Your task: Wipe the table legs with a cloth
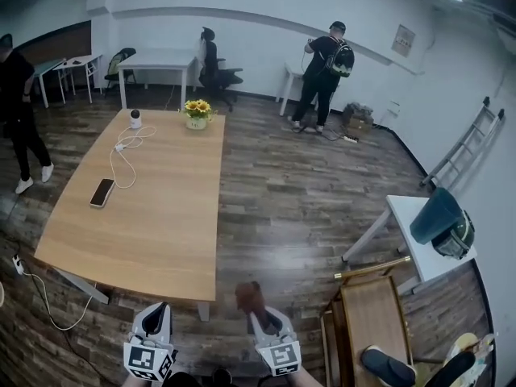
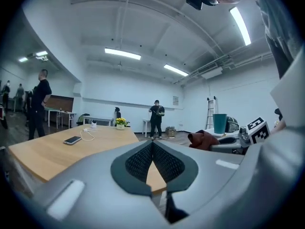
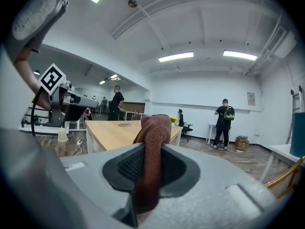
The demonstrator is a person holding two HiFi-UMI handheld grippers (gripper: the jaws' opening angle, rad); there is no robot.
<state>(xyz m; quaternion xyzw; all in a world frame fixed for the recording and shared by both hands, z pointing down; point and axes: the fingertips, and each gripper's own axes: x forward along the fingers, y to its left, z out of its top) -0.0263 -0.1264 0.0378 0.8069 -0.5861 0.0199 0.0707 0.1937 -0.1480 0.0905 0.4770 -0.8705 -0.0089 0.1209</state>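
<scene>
The long wooden table point(image 1: 153, 208) stands on white legs; its near right leg point(image 1: 204, 310) shows just under the front edge, between my two grippers. My right gripper point(image 1: 258, 314) is shut on a brown cloth point(image 1: 249, 295), which sticks up from the jaws as a folded wad point(image 3: 153, 142). My left gripper point(image 1: 158, 309) hovers below the table's front edge, its ribbed pads point(image 2: 140, 162) pressed together with nothing between them. From the left gripper view the cloth point(image 2: 203, 140) and table top point(image 2: 57, 149) lie ahead. Both grippers are apart from the legs.
On the table lie a phone point(image 1: 101, 192), a white cable point(image 1: 125, 156), a small white device point(image 1: 135, 119) and a flower pot point(image 1: 197, 113). A wooden chair point(image 1: 367, 313) and a white side table point(image 1: 403, 216) stand at the right. Two people point(image 1: 324, 71) stand farther off.
</scene>
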